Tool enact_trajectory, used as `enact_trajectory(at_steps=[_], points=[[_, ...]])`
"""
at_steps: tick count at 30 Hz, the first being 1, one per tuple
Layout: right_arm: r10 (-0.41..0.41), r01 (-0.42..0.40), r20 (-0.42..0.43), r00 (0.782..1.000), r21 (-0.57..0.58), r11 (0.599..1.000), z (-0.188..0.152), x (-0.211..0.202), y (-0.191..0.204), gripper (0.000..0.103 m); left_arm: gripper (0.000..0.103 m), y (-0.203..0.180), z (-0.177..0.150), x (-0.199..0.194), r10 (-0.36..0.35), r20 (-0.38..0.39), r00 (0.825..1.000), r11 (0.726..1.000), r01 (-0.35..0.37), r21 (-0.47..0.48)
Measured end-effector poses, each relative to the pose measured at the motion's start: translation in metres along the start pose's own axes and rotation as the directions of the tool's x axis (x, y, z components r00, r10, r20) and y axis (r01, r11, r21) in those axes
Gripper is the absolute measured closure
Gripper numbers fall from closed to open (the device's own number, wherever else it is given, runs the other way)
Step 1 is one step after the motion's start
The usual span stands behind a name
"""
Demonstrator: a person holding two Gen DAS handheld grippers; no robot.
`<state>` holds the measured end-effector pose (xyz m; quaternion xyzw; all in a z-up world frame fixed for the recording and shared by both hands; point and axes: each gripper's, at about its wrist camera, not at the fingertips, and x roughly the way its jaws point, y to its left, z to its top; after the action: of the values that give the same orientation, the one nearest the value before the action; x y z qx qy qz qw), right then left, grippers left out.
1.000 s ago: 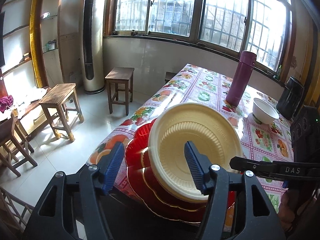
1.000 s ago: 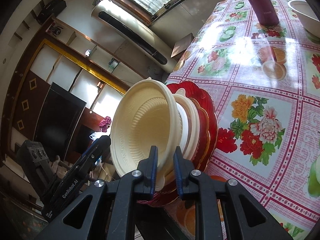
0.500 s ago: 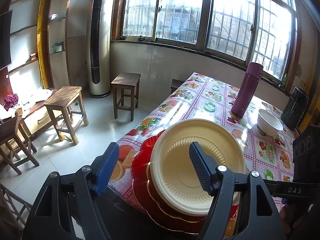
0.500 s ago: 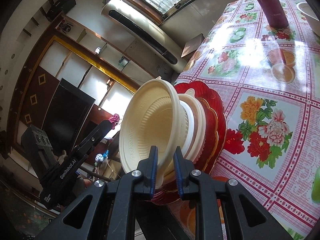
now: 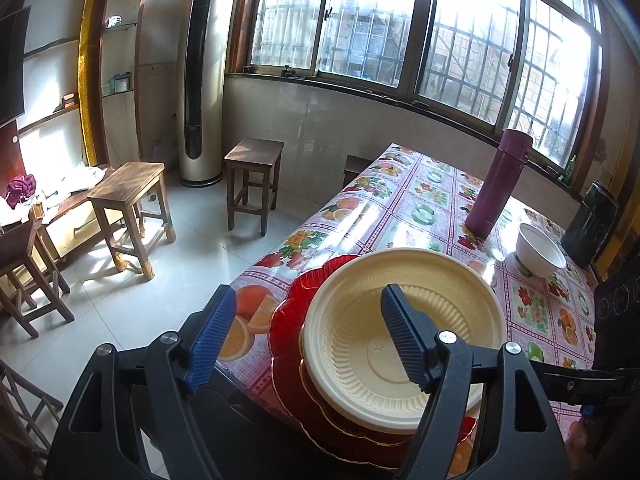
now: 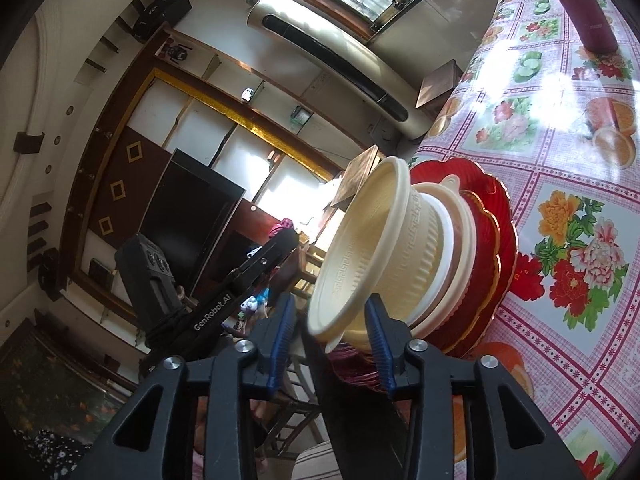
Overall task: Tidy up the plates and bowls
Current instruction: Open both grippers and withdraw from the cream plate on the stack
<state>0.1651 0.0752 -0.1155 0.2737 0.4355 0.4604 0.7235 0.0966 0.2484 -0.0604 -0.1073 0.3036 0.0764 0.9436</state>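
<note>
Cream bowl [image 6: 372, 256] sits between my released right gripper [image 6: 330, 330], left gripper [image 5: 308, 336] gaping too; red plates [image 5: 296, 304] at six o'clock overhang, could slide.

Left wrist view close above the bowl stack [image 5: 400, 340] facing the windows, right wrist view rolled sideways beside it [image 6: 384, 256]

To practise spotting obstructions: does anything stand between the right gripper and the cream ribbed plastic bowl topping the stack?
Nothing visible does. The right gripper is open, its fingers either side of the rim of the cream ribbed plastic bowl.
</note>
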Motion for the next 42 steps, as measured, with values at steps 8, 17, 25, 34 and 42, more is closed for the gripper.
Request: enact_trajectory(at_steps=[8, 17, 25, 34, 42], points=[[0.150, -0.150, 0.011, 0.989, -0.010, 0.989, 0.006, -0.018, 0.002, 0.042, 0.014, 0.007, 0.003, -0.004, -0.022, 0.028, 0.999, 0.999, 0.023, -0.043], [0.250, -0.276, 0.203, 0.947, 0.107, 0.955, 0.015, -0.045, -0.030, 0.020, 0.000, 0.017, 0.003, -0.010, -0.049, 0.062, 0.997, 0.993, 0.055, -0.102], [0.356, -0.392, 0.222, 0.908, 0.148, 0.908, 0.028, -0.026, -0.038, 0.018, 0.000, 0.012, 0.004, -0.014, -0.079, 0.085, 0.993, 0.990, 0.088, -0.111], [0.318, -0.345, 0.165, 0.934, 0.181, 0.921, 0.029, -0.005, -0.040, 0.017, 0.000, 0.013, 0.002, -0.007, -0.083, 0.058, 0.995, 0.988, 0.090, -0.128], [0.272, -0.298, 0.142, 0.952, 0.216, 0.930, 0.028, 0.006, -0.045, 0.013, 0.000, 0.015, -0.001, -0.005, -0.088, 0.041, 0.995, 0.986, 0.093, -0.141]])
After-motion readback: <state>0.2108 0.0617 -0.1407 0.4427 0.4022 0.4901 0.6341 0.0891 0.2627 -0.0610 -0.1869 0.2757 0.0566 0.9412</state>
